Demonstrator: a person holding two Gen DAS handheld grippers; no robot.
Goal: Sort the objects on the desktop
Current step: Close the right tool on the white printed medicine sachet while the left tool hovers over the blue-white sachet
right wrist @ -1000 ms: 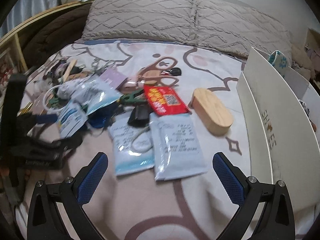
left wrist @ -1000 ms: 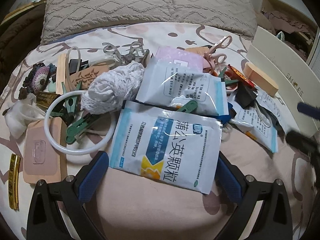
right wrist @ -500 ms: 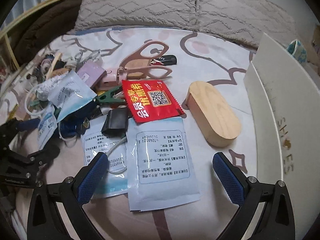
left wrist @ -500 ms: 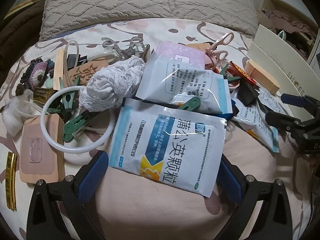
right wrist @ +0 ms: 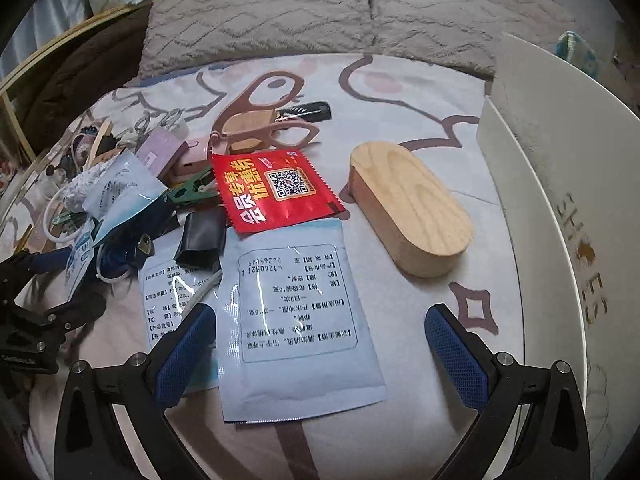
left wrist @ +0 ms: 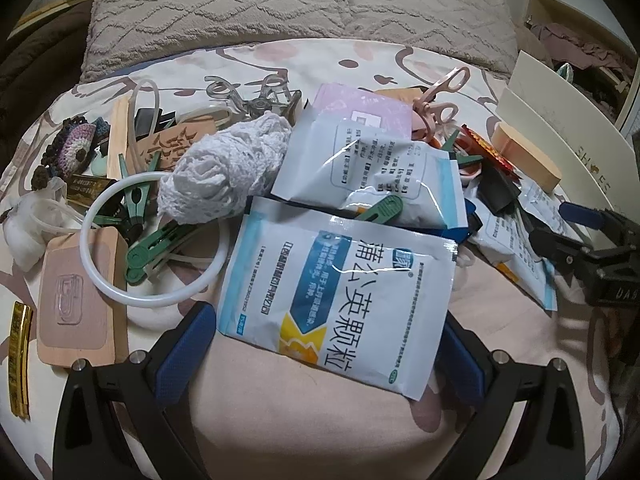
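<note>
A heap of small things lies on a patterned bed sheet. My left gripper (left wrist: 320, 364) is open and straddles the near end of a blue-and-white medicine sachet (left wrist: 340, 292) without holding it. Behind it lie another sachet (left wrist: 372, 176), a white mesh bundle (left wrist: 224, 172), a white ring (left wrist: 152, 240) and green clips (left wrist: 160, 240). My right gripper (right wrist: 320, 354) is open over a pale blue sachet (right wrist: 300, 332). Beyond it lie a red packet (right wrist: 274, 190), a wooden oval box (right wrist: 408, 212) and pink scissors (right wrist: 264, 112).
A white shoe box (right wrist: 560, 184) stands along the right side. Grey pillows (left wrist: 300, 12) lie at the back. A wooden brush (left wrist: 78, 300) and a gold bar (left wrist: 20, 348) lie at the left. The right gripper shows in the left wrist view (left wrist: 580, 232).
The right gripper has moved forward and down over the pale blue sachet, closer to the red packet and wooden box. The left gripper has held almost still.
</note>
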